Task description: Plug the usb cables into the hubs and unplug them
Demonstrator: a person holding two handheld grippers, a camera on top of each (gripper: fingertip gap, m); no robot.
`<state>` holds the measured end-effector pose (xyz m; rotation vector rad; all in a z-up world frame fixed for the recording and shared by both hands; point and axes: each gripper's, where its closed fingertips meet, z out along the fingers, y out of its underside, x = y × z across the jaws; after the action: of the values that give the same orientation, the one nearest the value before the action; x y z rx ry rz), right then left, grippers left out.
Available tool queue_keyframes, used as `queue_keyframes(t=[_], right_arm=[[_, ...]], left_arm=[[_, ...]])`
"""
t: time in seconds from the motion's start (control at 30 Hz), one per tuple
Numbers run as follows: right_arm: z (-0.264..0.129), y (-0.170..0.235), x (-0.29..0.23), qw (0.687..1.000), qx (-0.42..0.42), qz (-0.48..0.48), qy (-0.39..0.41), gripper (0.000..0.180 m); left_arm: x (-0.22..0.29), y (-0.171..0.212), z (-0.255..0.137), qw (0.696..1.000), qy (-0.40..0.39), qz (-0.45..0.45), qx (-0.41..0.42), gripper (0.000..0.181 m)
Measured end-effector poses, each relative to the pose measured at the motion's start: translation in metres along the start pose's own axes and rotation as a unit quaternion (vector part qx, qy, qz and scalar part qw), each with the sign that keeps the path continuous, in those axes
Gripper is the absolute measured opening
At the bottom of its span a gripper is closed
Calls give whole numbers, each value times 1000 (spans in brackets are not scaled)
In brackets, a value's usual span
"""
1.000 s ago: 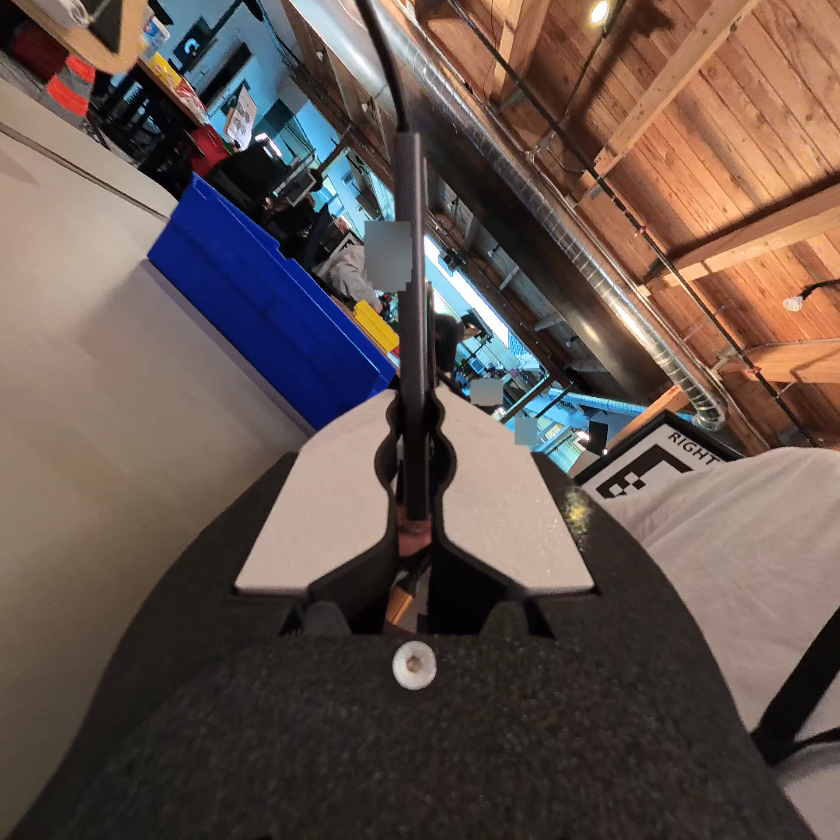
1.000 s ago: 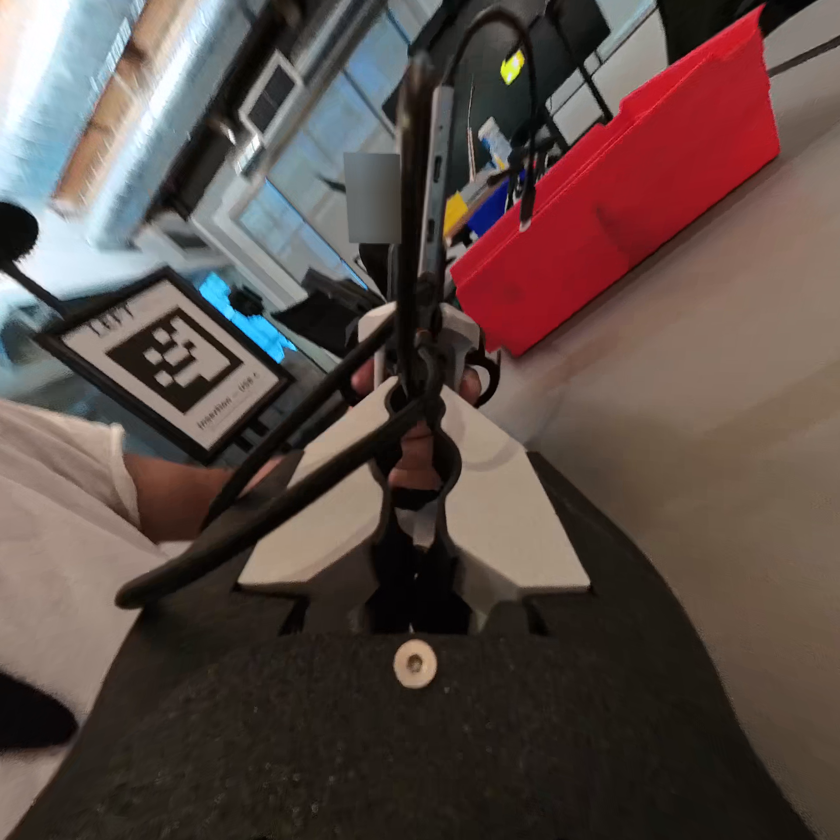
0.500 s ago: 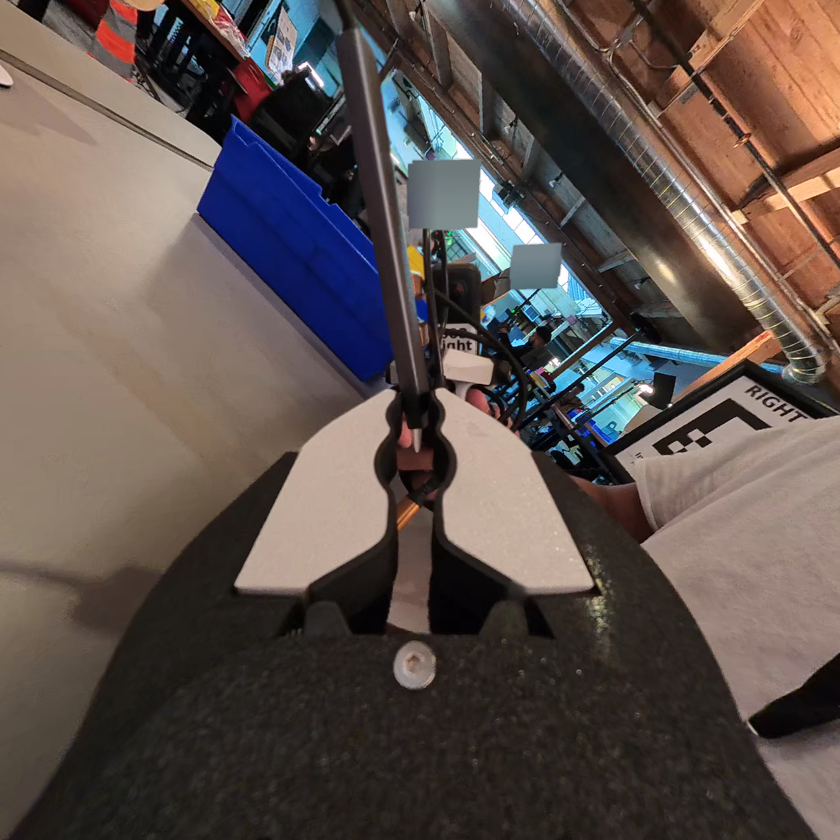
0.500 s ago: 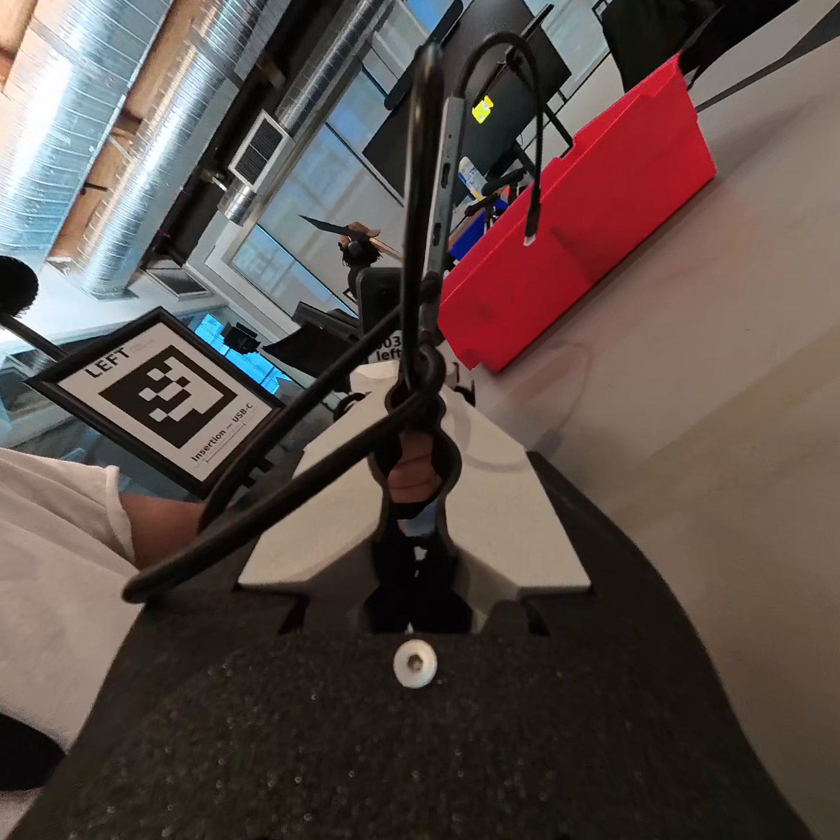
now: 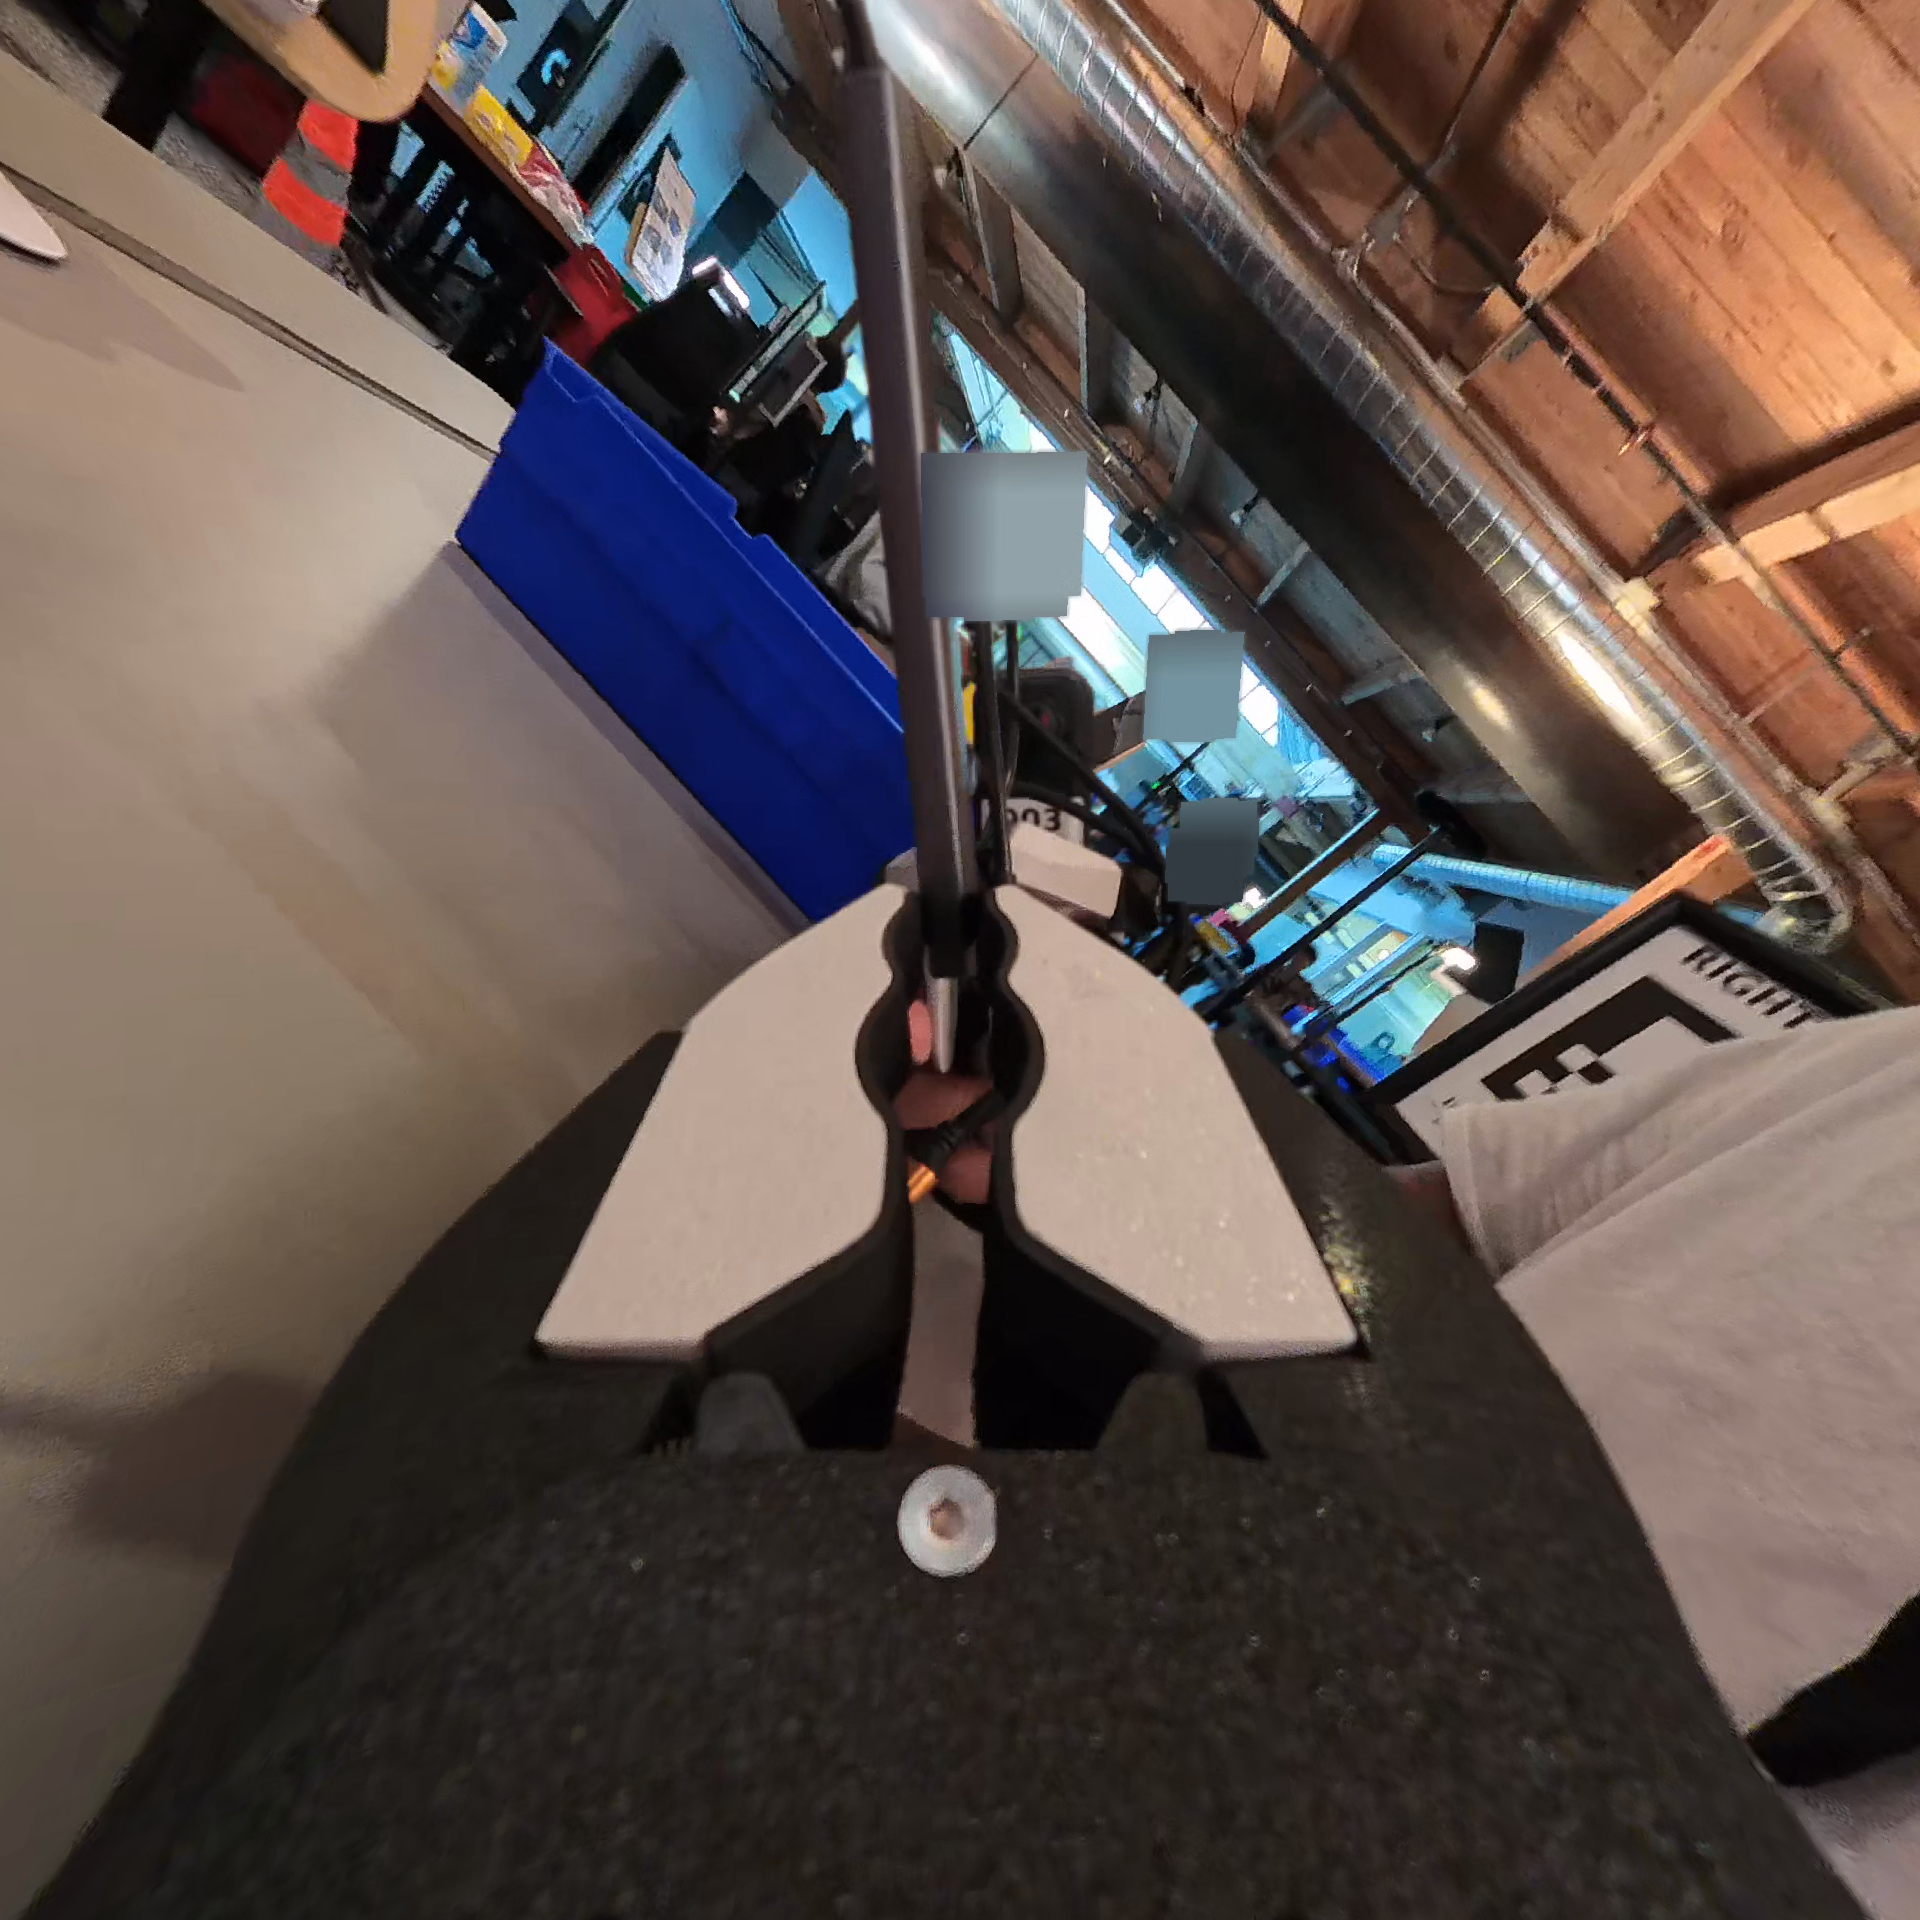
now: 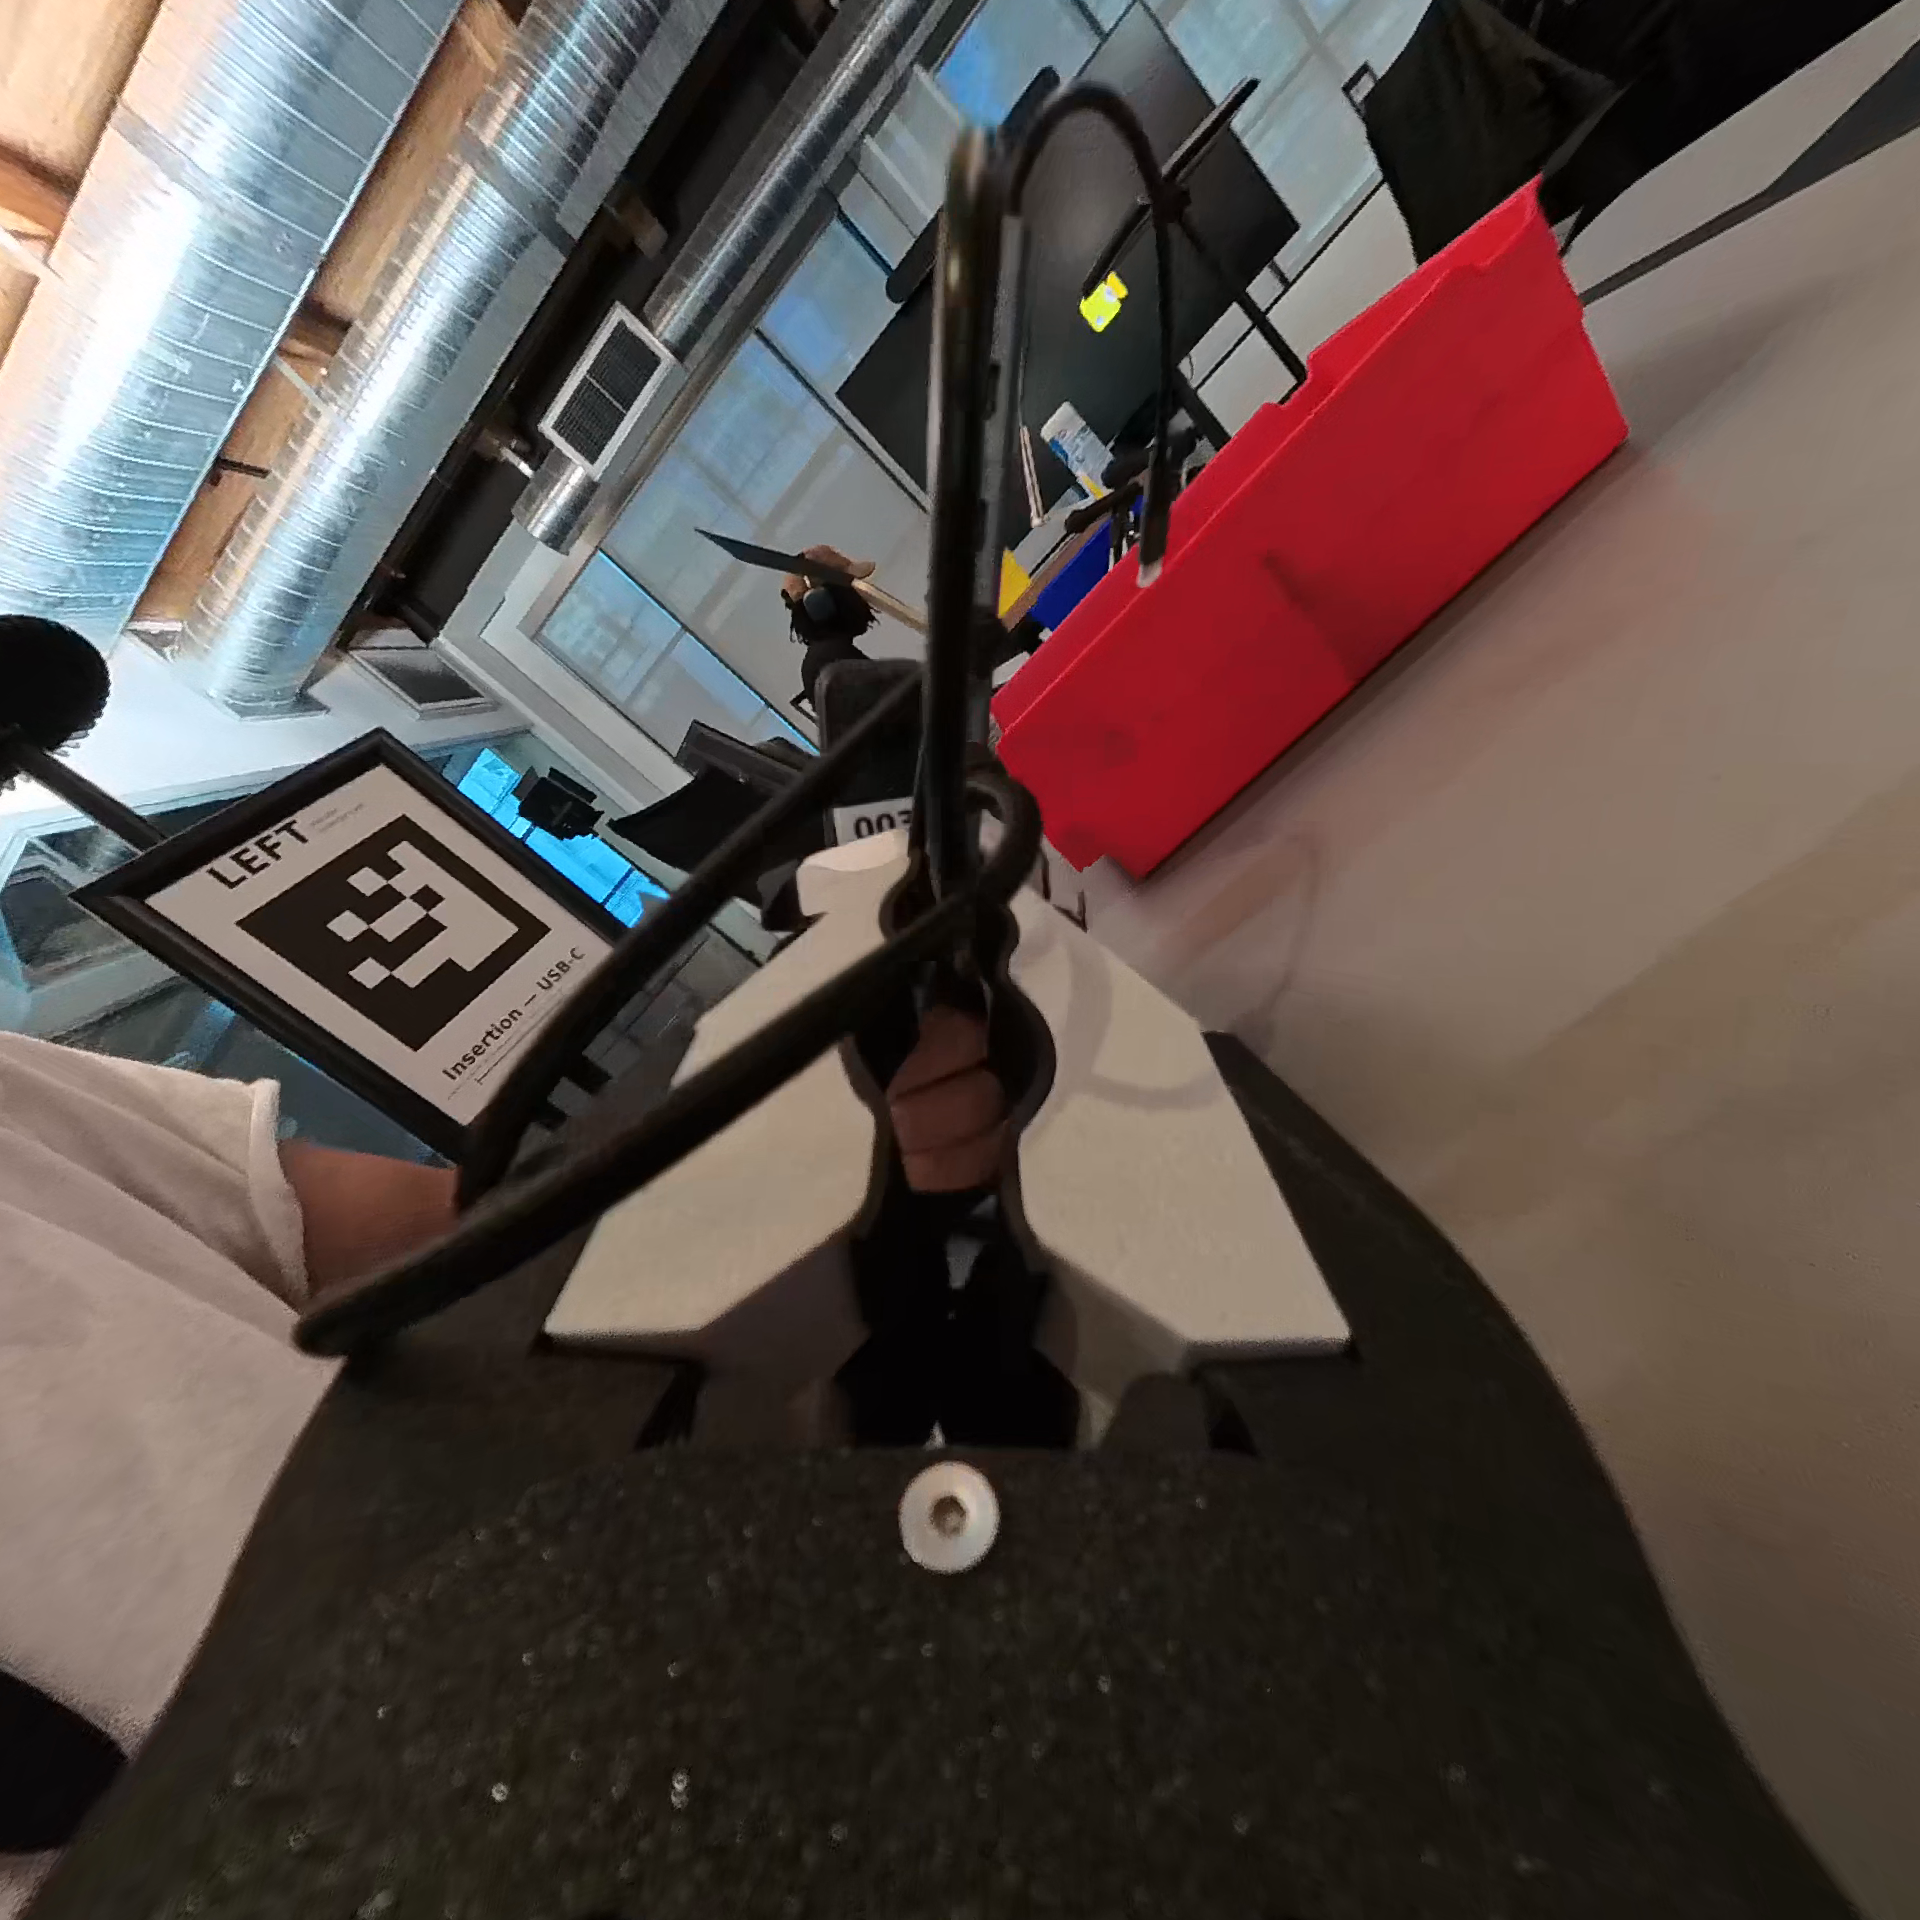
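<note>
My left gripper (image 5: 948, 940) clamps the hub (image 5: 902, 540), top cropped; my right gripper (image 6: 951, 914) pinches a blurred cable (image 6: 665, 1070), its plug (image 6: 1151, 540) visible only there.

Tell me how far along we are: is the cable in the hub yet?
Done: both parts are picked up. The left gripper is shut on the hub, and the right gripper is shut on the black cable. In hand: the two grippers face each other closely, but the fingers hide whether the plug is seated. Left: confirm insertion, then unplug.
</note>
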<state>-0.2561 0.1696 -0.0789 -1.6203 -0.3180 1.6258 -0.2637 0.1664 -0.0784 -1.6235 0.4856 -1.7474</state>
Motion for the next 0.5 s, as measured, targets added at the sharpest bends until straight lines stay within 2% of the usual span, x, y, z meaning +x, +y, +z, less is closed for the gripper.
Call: queue_keyframes(t=[0.03,0.13,0.23,0.43,0.5], right_arm=[[1,-2,-1,1000,-1,1,-5,5],[0,-4,-2,999,-35,-13,-4,6],[-17,-6,11,991,-96,-71,54,19],[-61,-51,20,944,-140,-224,196,40],[-62,-64,4,932,-139,-271,198,46]], left_arm=[[1,-2,0,1000,-2,10,1,9],[3,-5,0,999,-2,39,0,9],[3,-17,-14,997,-3,79,-1,9],[-8,-30,-55,975,-68,207,-51,9],[-13,-26,-57,959,-101,253,-82,9]])
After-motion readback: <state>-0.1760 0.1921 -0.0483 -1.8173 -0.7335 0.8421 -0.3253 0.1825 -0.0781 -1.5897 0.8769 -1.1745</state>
